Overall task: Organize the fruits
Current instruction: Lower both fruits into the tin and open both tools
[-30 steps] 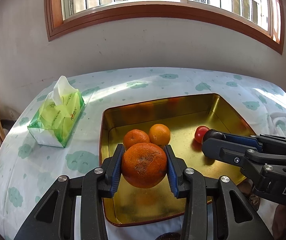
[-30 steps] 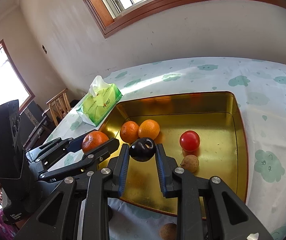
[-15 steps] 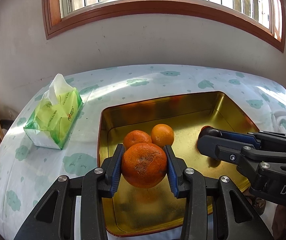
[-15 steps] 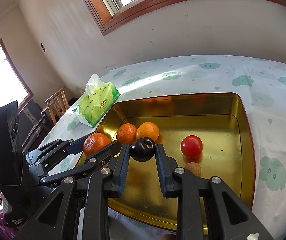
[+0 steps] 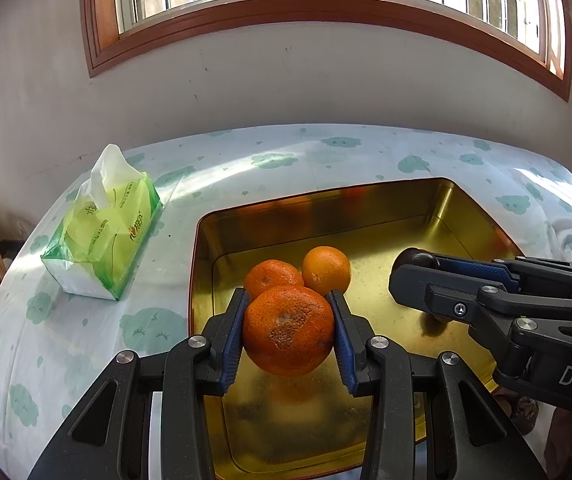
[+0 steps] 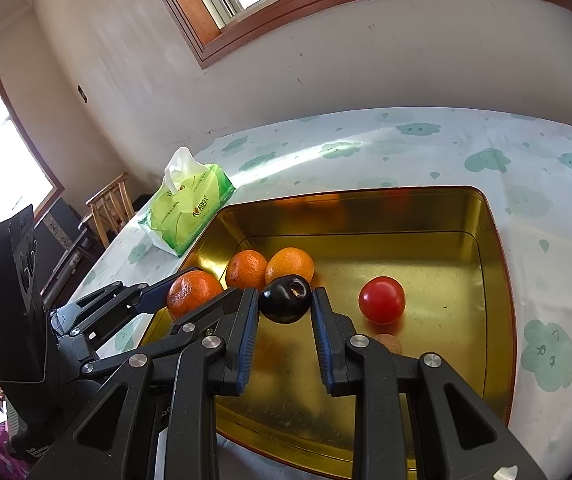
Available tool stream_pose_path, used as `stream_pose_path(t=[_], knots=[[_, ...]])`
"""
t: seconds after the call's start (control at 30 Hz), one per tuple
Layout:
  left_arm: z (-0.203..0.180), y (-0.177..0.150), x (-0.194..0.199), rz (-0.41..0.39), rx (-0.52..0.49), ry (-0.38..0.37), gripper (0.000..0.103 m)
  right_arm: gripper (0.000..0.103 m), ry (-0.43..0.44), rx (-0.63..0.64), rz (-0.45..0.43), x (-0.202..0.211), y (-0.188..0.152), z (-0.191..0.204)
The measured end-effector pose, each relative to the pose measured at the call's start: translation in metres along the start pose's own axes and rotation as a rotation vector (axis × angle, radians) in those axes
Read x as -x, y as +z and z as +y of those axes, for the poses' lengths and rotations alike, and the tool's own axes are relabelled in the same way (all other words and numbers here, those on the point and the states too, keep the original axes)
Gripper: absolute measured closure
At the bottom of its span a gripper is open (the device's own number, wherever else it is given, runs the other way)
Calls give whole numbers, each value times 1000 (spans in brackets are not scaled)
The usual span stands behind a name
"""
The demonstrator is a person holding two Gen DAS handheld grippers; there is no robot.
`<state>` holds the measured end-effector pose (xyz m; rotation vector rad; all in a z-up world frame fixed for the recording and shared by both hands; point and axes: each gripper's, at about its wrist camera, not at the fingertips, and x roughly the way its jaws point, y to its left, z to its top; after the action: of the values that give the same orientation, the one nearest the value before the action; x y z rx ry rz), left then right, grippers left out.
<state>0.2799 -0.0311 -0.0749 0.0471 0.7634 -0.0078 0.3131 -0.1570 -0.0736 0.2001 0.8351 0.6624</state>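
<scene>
My left gripper (image 5: 288, 322) is shut on a large orange mandarin (image 5: 288, 330) and holds it above the near left part of the gold tray (image 5: 386, 216). Two smaller oranges (image 5: 273, 278) (image 5: 326, 269) lie in the tray just beyond it. My right gripper (image 6: 285, 306) is shut on a dark plum (image 6: 285, 298) over the tray's middle. From the right wrist view a red tomato (image 6: 381, 300) and a small brown fruit (image 6: 389, 343) rest in the tray (image 6: 482, 248) to the right of the plum. The left gripper's mandarin (image 6: 192, 293) shows at the left there.
A green tissue pack (image 5: 104, 232) stands on the cloud-print tablecloth (image 5: 86, 328) left of the tray. A wall with a wooden-framed window rises behind the table. A wooden chair (image 6: 110, 208) stands off the table's left edge.
Both grippers have moved forward a little over the tray with their fruit still held. The right gripper now hides the tomato in the left wrist view.
</scene>
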Motion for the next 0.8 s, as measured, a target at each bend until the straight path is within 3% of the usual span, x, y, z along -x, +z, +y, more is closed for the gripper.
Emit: stream_pose_path(t=[0.8], knots=[[5, -1, -11, 18, 15, 15, 61, 75, 4, -28, -26, -3, 3, -5]])
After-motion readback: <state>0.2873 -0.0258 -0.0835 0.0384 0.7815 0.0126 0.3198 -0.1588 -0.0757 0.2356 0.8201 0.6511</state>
